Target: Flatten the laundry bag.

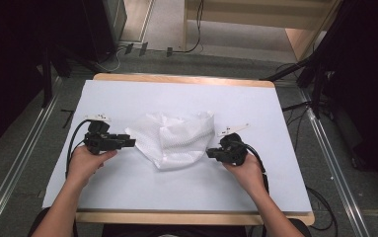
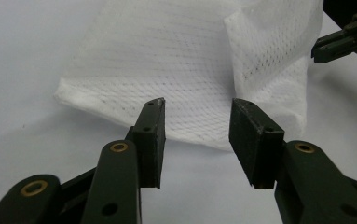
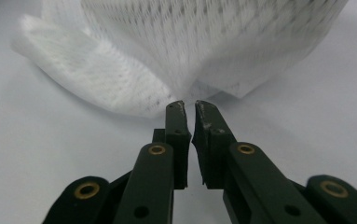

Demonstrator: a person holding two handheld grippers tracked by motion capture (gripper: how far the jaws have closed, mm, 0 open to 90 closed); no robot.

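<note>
No readable text, label, brand, number or sign anywhere in view.

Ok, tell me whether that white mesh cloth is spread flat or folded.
Folded: the white mesh cloth lies bunched, one flap doubled over the rest.

The left hand-held gripper point(image 2: 197, 109) holds its two black jaws apart, nothing between them, tips just short of the near edge of a white mesh cloth point(image 2: 176, 70). The cloth lies crumpled on the white counter point(image 2: 22, 60), one flap folded over at the right. The other hand-held gripper's point(image 2: 317, 50) dark jaws reach in at the upper right, beside that flap.
</note>
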